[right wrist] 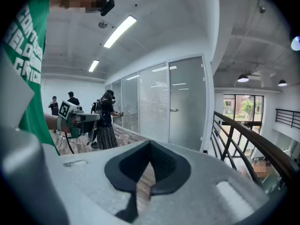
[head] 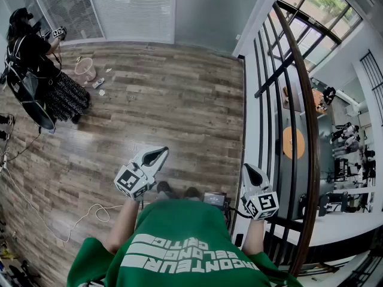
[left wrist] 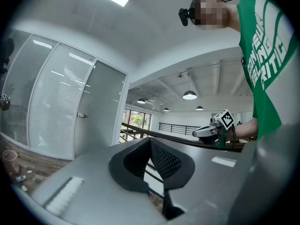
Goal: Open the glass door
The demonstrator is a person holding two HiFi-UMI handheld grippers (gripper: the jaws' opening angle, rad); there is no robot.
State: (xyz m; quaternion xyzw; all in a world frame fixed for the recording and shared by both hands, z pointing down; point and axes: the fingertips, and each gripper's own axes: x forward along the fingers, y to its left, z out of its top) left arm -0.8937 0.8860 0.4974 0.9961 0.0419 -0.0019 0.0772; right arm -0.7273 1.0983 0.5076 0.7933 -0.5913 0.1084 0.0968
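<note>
Both grippers [head: 158, 153] [head: 249, 170] far from glass door [head: 209, 11]

The T-shirt [head: 179, 247] is green with white lettering; left gripper [head: 161, 152] and right gripper [head: 248, 168] are grey, with black-and-white marker cubes [head: 133, 182].

Office bldg, upper-floor landing beside an open atrium. One side is a run of glass partitions [right wrist: 130, 102] w/ white blinds [right wrist: 153, 102] and a frosted glass door [right wrist: 186, 102] w/ lever handle [right wrist: 174, 110], like a mtg-room front. Wood-look plank floor [head: 167, 112], strip lights [right wrist: 119, 31] in a plain white ceiling [right wrist: 154, 13]. Dark railing [head: 299, 100] runs along the landing edge; past it a lower level [head: 328, 142] w/ a round table [head: 293, 142] and people [head: 347, 136], too small to tell more. Pendant lamps [left wrist: 189, 95] hang over the void; tall windows [right wrist: 239, 108] show trees outside. Another person [head: 36, 70] in dark clothes stands at the partitions, small bin [head: 85, 69] near them
</note>
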